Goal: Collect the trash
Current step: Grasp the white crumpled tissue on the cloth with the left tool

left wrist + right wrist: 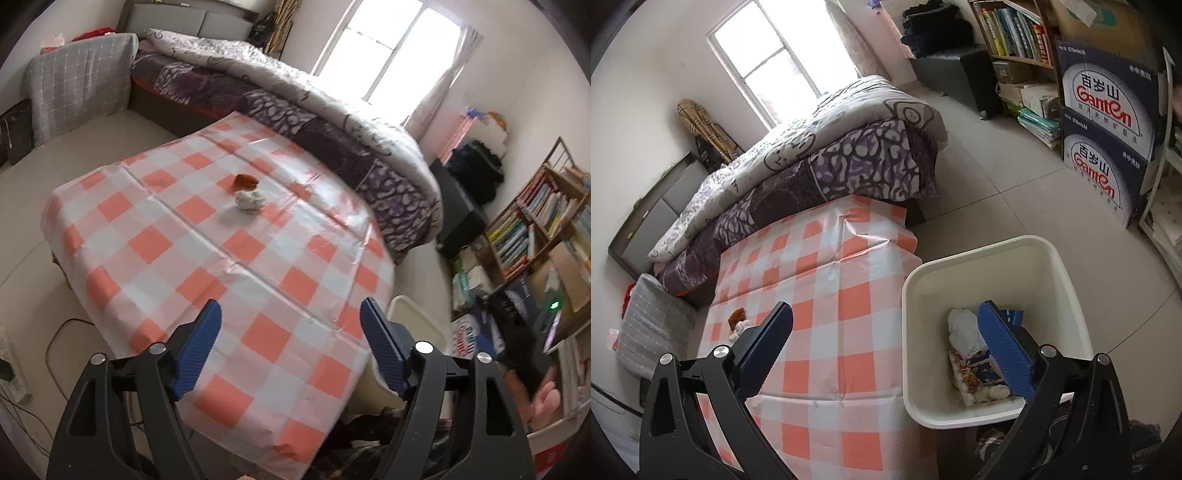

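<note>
Blue ribbed pads line the fingers of both grippers, and both pairs stand spread wide with nothing between them. From the left wrist camera, the left gripper (290, 314) hangs over the near edge of the table (110, 229), which is covered in an orange-and-white checked cloth; its fingers touch nothing. Farther along the cloth, toward the bed (332, 122), lie two bits of trash close together: a crumpled white tissue (249, 199) and, just behind it, a small reddish-brown scrap (246, 181). They look to be touching or nearly so, though I cannot tell which. From the right wrist camera, the right gripper (886, 317) is held wide open and empty, with its left finger over the checked cloth and its right finger (1004, 350) over the mouth of a white bin (1067, 295) that stands on the floor just beside the table's corner. Inside the bin lie a wad of white paper (964, 326), a printed snack wrapper (973, 373) and a piece of blue packaging (1014, 315). The same tissue (740, 326) and brown scrap (737, 315) show in this view at the far left of the cloth, well apart from the bin. Bookshelves (1012, 33) and stacked water cartons (1108, 118) stand against the far wall.
</note>
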Demonstrator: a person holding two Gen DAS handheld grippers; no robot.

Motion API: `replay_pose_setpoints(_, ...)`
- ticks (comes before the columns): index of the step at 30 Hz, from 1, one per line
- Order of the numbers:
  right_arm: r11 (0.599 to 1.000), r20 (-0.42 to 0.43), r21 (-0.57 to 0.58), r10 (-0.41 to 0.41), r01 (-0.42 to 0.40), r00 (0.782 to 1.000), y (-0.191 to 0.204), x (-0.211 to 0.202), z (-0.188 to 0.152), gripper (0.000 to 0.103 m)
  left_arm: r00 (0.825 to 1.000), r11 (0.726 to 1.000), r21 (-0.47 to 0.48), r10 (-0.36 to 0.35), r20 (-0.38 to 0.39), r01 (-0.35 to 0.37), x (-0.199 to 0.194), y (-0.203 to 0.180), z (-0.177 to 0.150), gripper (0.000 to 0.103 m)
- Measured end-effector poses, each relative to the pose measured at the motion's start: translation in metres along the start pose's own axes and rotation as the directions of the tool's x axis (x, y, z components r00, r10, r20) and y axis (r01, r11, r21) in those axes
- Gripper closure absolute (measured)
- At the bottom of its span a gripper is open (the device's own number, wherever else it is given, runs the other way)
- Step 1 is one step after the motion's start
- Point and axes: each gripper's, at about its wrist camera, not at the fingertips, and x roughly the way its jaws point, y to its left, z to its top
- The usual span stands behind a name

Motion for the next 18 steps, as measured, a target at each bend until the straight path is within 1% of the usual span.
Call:
replay_pose_setpoints(3,0.998,0.004,-0.060,0.007,-0.006,1.000,0.009,-0.001,0.006,0.007,0.997,0.999,-0.004,0.051,-0.052,-0.052,0.016,0.013,-0.003,0.026)
replay_pose_setpoints(6,0.995,-0.004,-0.094,0.023,-0.023,1.000,0.019,-0.004,0.014,0.007,0.989,0.994,-0.023,0.103,-0.105,-0.106,0.035,0.029,-0.006,0.026)
replay_pose_setpoints(11,0.989,-0.038,-0.123,0.078,-0.082,0.996,0.042,-0.001,0.029,0.007,0.977,0.988,-0.054,0.135,-0.165,-0.145,0.064,0.050,-0.012,0.026)
replay_pose_setpoints(13,0.982,-0.051,-0.158,0.094,-0.101,0.994,0.053,0.003,0.031,0.007,0.974,0.985,-0.062,0.148,-0.173,-0.161,0.075,0.053,-0.013,0.026)
replay_pose_setpoints(15,0.976,-0.060,-0.190,0.100,-0.110,0.993,0.060,0.008,0.031,0.007,0.974,0.985,-0.061,0.150,-0.169,-0.162,0.083,0.053,-0.012,0.026)
replay_pose_setpoints(17,0.968,-0.071,-0.223,0.104,-0.117,0.992,0.063,0.016,0.028,0.007,0.974,0.985,-0.033,0.160,-0.163,-0.168,0.093,0.051,-0.007,0.026)
replay_pose_setpoints(18,0.966,-0.076,-0.230,0.102,-0.117,0.992,0.062,0.020,0.027,0.007,0.972,0.985,0.001,0.169,-0.163,-0.171,0.101,0.048,-0.002,0.026)
